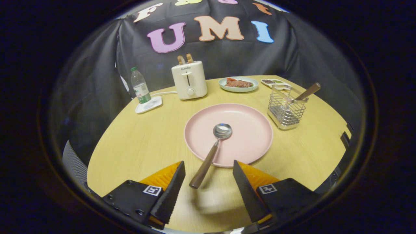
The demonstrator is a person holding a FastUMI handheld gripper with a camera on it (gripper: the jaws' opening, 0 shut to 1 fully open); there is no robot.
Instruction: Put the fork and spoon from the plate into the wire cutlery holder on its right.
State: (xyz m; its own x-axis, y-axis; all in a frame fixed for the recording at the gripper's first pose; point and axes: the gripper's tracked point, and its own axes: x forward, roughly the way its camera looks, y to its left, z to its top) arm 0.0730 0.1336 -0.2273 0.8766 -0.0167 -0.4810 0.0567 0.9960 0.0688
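One spoon (213, 151) lies on one pink plate (253, 136), handle overhanging its near rim between the gripper's (209, 182) wide-open, empty fingers. One fork (307, 92) stands in the wire holder (286, 110).

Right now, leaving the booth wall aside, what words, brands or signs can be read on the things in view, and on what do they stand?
"SUPOR": on the front of the white toaster, near its top.
Water bottle: the label's print is too small to read.
Tongs: open, with the handle of the spoon between them; each finger mount bears a square coded marker, no readable words.
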